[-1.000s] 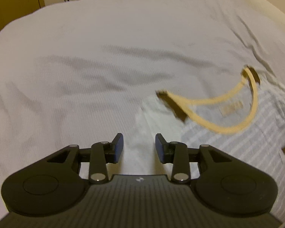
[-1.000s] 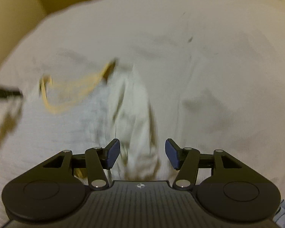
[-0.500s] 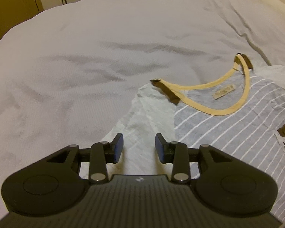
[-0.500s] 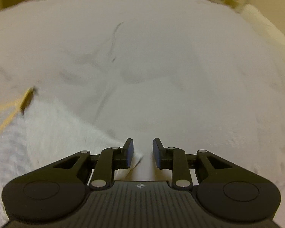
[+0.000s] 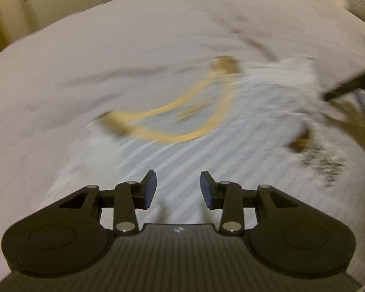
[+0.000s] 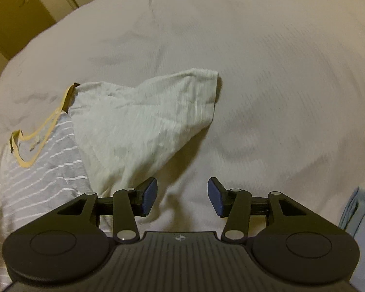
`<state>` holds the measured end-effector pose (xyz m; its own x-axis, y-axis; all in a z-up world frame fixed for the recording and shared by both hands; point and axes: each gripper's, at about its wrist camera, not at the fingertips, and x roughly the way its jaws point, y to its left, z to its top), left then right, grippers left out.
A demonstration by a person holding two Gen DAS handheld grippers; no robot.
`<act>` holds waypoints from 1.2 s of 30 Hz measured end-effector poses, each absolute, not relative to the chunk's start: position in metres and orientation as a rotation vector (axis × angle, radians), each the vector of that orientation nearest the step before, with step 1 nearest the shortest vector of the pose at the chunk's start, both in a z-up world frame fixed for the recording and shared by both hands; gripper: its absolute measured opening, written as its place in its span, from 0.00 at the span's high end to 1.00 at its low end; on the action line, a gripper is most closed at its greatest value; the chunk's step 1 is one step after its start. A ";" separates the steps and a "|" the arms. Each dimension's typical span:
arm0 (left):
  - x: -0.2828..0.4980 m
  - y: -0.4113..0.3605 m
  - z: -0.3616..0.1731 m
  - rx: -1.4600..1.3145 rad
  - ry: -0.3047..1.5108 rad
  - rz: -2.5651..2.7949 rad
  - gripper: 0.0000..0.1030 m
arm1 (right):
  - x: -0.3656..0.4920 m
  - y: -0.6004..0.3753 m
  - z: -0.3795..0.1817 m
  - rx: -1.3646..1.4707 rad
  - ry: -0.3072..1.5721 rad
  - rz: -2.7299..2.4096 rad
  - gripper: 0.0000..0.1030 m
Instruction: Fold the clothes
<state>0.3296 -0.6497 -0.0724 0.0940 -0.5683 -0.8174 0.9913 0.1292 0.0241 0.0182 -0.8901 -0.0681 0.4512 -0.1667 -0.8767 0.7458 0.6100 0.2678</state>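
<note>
The bed (image 6: pixel 267 56) carries the work, its pale cover spread across both views with shallow creases. On it lies the T-shirt (image 6: pixel 43 170), face up, grey with white stripes, its collar end pointing to the far side. The right sleeve (image 6: pixel 146 119), plain pale fabric, now lies opened out and angled to the far right, where half a second ago only its near edge showed at the right tongs (image 6: pixel 182 196). Those tongs were nearly pressed together over that edge then; they are now spread wide, empty, hovering just right of the sleeve's near edge. My reading is that the sleeve has been released and laid flat. The left tongs (image 5: pixel 178 189) are spread as before and hold nothing, but now hover over the striped chest instead of the left sleeve; this view is heavily blurred, so the unit is moving. The yellow neckband (image 5: pixel 182 119) lies open and uncrumpled. A light blue cloth (image 6: pixel 360 214) sits at the near right edge. Judgement: spreading is about complete; folding proper is not yet begun.
</note>
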 end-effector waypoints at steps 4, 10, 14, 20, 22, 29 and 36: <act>0.245 -0.707 -0.073 0.778 0.629 -1.518 0.55 | 0.006 -0.880 -0.067 0.735 0.905 -0.651 0.52; 0.136 -0.790 -0.103 0.936 0.414 -1.680 0.50 | -0.024 -0.876 -0.063 0.769 0.844 -0.700 0.52; 0.126 -0.824 -0.130 1.025 0.457 -1.654 0.91 | -0.036 -0.878 -0.070 0.779 0.831 -0.693 0.52; 0.212 -0.821 -0.112 0.628 0.833 -1.555 0.99 | -0.030 -0.883 -0.076 0.827 0.781 -0.625 0.52; 0.242 -0.816 -0.117 0.460 0.999 -1.525 0.99 | -0.019 -0.885 -0.079 0.870 0.743 -0.578 0.51; 0.291 -0.801 -0.140 0.146 1.260 -1.440 1.00 | 0.031 -0.890 -0.101 0.991 0.676 -0.392 0.48; 0.305 -0.793 -0.149 0.059 1.313 -1.461 1.00 | 0.049 -0.900 -0.139 1.251 0.532 -0.368 0.48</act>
